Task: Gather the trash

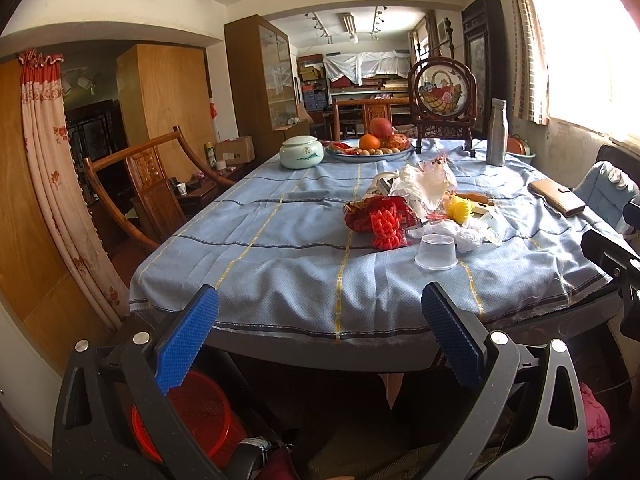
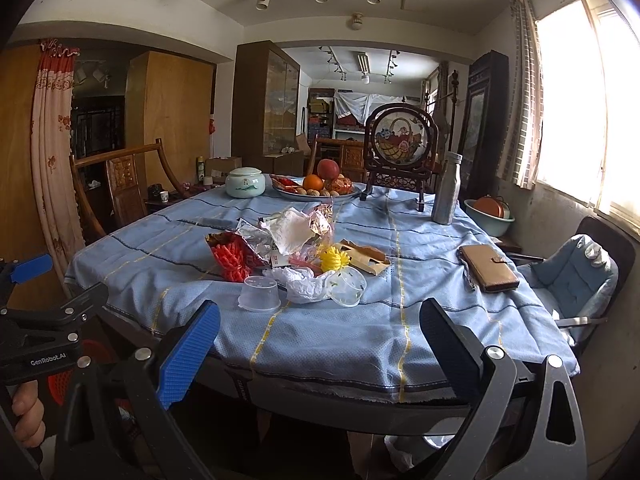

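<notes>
The left gripper (image 1: 320, 320) hung off the near edge of the table (image 1: 280, 264), its blue-padded jaws spread wide with nothing between them and touching nothing. The right gripper (image 2: 320, 328) hung the same way just beside it, jaws fully apart and empty, short of the blue checked cloth.

From where the left gripper pointed, the trash pile (image 1: 420, 208) lay on the cloth toward one o'clock, well apart from the jaws. Nearest was an upturned clear plastic cup (image 1: 435, 251), and just behind it at eleven o'clock sat a red snack bag (image 1: 376, 214) with red foam netting spilling from it. Crumpled clear wrappers (image 1: 424, 184) rose behind, with a yellow foam net (image 1: 458, 208) and a wad of white tissue (image 1: 466, 238) to the right.

Seen from the right gripper, the same heap sat at about eleven o'clock, with a second clear cup (image 2: 347, 286) lying on its side at twelve o'clock, touching the tissue, and a torn brown paper packet (image 2: 366, 260) just behind it.

A brown wallet (image 2: 488, 268) lay at two o'clock. A red basket (image 1: 196, 412) stood on the floor under the left gripper. At the far end of the table stood a fruit plate (image 2: 318, 190), a lidded ceramic jar (image 2: 245, 182) and a metal bottle (image 2: 447, 188).
</notes>
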